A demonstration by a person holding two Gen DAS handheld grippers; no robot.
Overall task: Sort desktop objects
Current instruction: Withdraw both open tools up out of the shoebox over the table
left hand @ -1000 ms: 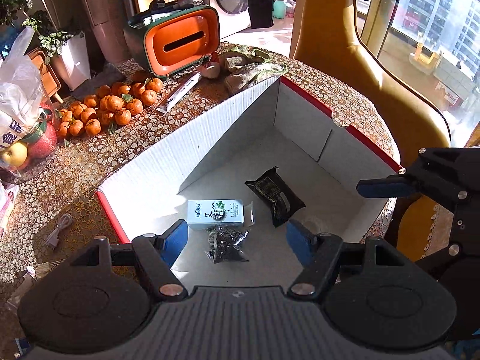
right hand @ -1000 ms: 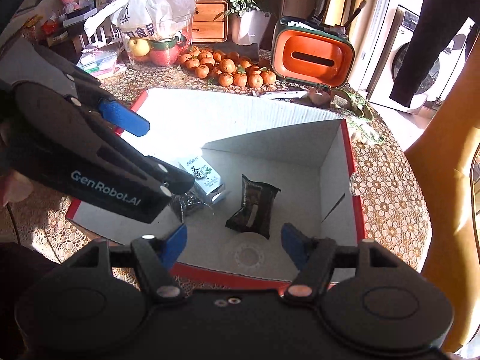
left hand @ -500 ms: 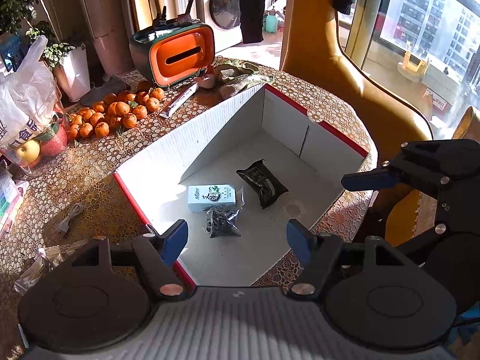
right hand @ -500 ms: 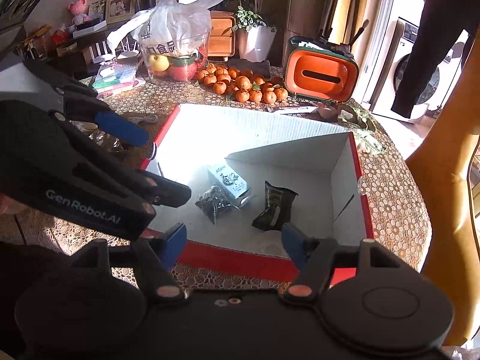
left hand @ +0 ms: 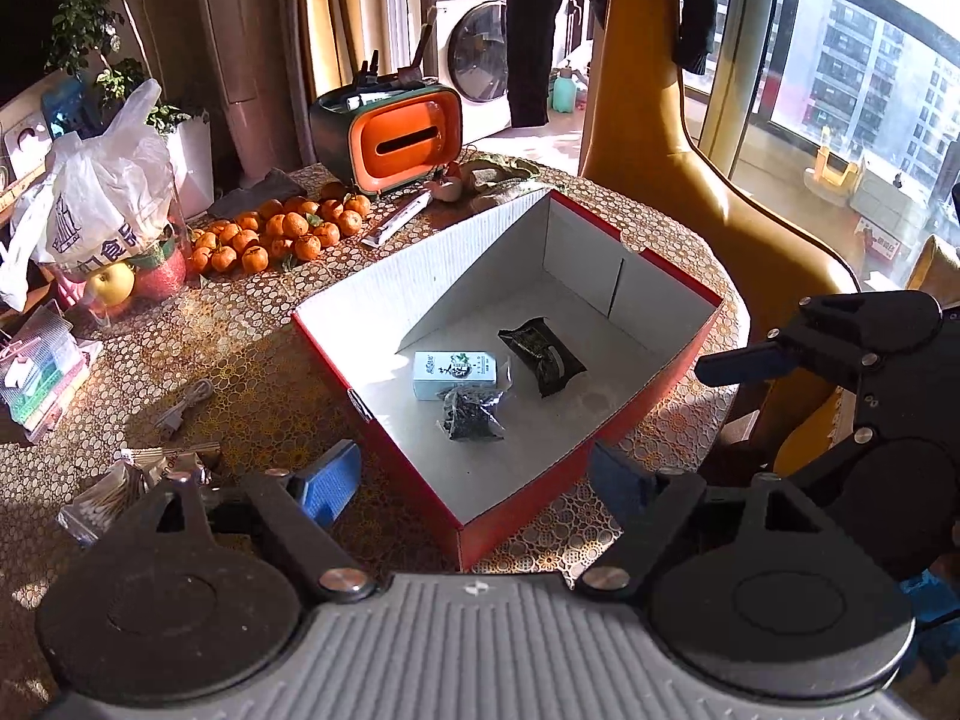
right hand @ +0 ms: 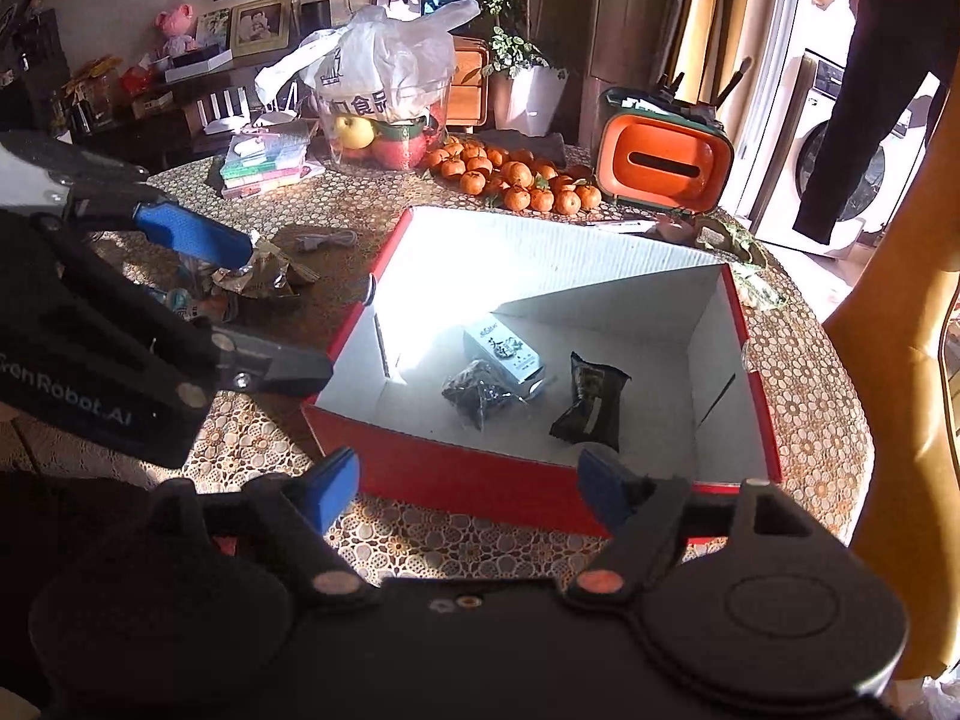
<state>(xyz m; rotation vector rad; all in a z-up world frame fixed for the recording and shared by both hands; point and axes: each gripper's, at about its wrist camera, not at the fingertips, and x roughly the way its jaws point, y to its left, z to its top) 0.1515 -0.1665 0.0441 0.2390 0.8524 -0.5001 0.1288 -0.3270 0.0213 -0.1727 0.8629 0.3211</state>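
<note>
A pile of tangerines (left hand: 282,234) lies on the patterned desk (left hand: 252,348) beside an orange tissue box (left hand: 405,141). A white plastic bag (right hand: 384,66) tops a clear container holding a yellow apple (right hand: 354,131). Behind stand a washing machine (left hand: 474,60), a potted plant (right hand: 516,60) and a framed photo (right hand: 259,24).

Left claw (left hand: 474,483) and right claw (right hand: 468,483) are opening, both empty.

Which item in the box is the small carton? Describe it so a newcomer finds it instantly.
Find the red-sided cardboard box on the patterned table. On its white floor lies the small carton. It alone is pale, rigid and rectangular; its neighbours are dark soft packets.
</note>
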